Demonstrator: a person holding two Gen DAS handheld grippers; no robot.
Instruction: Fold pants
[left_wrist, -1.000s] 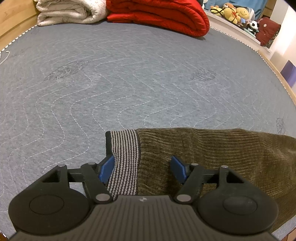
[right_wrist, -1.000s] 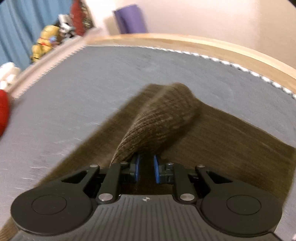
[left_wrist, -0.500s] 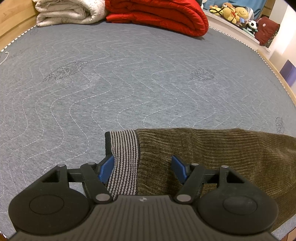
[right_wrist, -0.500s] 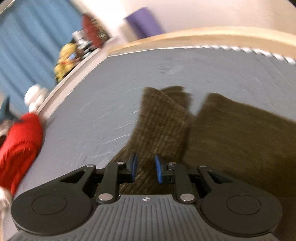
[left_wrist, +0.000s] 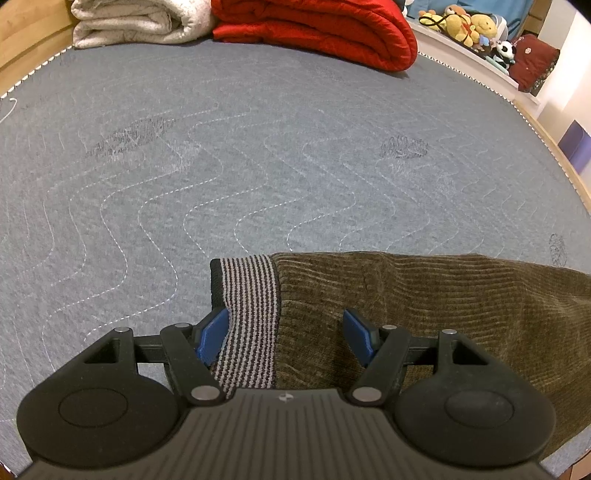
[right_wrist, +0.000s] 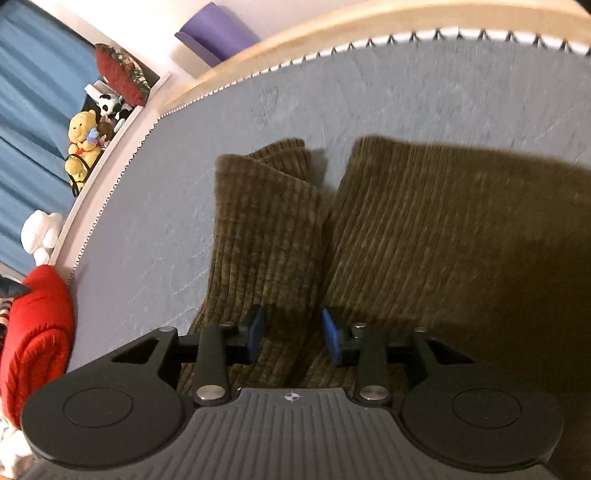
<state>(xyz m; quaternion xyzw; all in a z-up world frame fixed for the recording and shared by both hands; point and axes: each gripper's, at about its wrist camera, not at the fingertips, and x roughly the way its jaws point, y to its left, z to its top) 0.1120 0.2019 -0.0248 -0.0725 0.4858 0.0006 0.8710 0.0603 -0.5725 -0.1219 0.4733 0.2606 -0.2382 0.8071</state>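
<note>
Olive corduroy: pants (left_wrist: 424, 306) lie flat on the bed's grey quilted mattress (left_wrist: 258, 166), at the near edge in the left wrist view, running off toward 3 o'clock.
Waistband: striped black-and-grey knit band (left_wrist: 251, 314) at the pants' 9 o'clock end, ribbed, with a dark edge along its outer side.
Left tongs (left_wrist: 286, 332): stand wide apart, astride the waistband end; the 9 o'clock blue pad is at the band's edge, the 3 o'clock pad is over the corduroy. No pinch visible; cloth lies slack between them.
Right tongs (right_wrist: 293, 338): jaws opening; corduroy lies between the blue pads, but the pads stand clear of it, no grip seen.
Leg ends: in the right wrist view, two legs (right_wrist: 266, 221) reach toward 12 o'clock, side by side with a narrow gap; the 10 o'clock one is folded back on itself, a second layer showing at its tip.
Surroundings: red quilted blanket (left_wrist: 314, 29) and cream folded blanket (left_wrist: 129, 22) at 12 o'clock on the far mattress edge; stuffed toys (left_wrist: 465, 26) on a ledge at 1 o'clock; well apart from the pants.
Obstruction: nothing lies on the pants besides the tongs.
Textures: mattress has wavy white stitching; wooden bed frame (right_wrist: 332, 44) rims it.
</note>
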